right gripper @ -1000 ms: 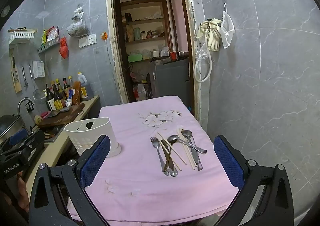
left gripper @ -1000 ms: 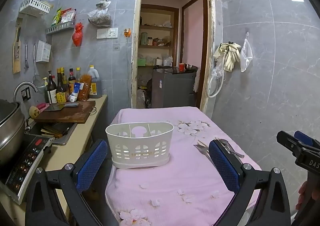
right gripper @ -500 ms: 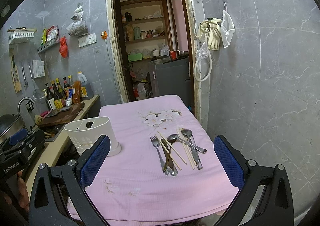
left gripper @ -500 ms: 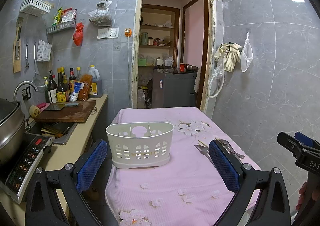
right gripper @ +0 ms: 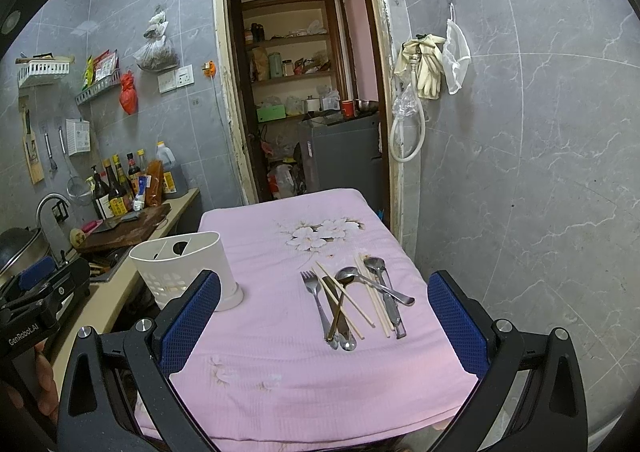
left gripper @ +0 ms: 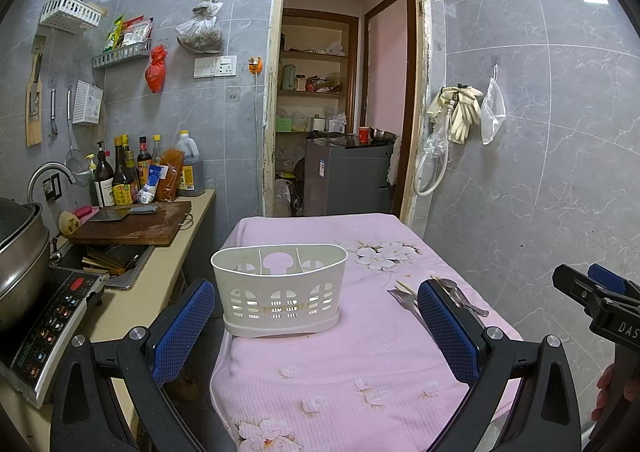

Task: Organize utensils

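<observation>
Right wrist view: fork (right gripper: pixel 316 302), spoons (right gripper: pixel 347 280) and chopsticks (right gripper: pixel 346 298) lie loose on the pink tablecloth (right gripper: pixel 280 352); white utensil caddy (left gripper: pixel 279 288) looks empty, nothing sorted; right gripper (right gripper: pixel 324 326) and left gripper (left gripper: pixel 314 326) both spread wide, holding nothing

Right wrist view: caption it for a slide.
Open right gripper faces loose steel cutlery and wooden chopsticks on pink cloth-covered table, white plastic caddy alongside.

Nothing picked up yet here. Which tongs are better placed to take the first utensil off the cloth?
Probably the right tongs: open, with the utensil pile lying straight ahead between their fingers. The left tongs, also open, face the white caddy; the pile sits off to their right.
</observation>
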A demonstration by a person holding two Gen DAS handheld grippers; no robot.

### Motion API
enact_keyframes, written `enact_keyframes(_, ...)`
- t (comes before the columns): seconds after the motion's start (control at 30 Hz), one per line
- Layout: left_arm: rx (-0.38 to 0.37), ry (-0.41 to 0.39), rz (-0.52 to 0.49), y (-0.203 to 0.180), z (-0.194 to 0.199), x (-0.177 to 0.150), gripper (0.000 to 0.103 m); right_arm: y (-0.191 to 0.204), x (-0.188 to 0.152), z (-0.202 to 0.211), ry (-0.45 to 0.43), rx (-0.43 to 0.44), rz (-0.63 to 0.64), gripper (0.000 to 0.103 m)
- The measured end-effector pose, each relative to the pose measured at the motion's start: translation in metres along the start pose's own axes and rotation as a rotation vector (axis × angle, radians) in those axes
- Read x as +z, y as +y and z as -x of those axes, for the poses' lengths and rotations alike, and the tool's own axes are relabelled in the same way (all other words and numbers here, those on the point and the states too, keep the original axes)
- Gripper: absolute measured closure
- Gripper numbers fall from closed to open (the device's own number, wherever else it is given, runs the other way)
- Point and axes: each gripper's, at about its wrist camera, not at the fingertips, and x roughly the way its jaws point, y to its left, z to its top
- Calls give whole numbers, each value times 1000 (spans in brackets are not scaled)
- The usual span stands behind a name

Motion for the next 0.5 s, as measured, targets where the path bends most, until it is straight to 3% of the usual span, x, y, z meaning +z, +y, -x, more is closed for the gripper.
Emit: enact_keyframes(0.5,-1,0,0,0,0,0,1,1,-2,-2,3,0,1,1)
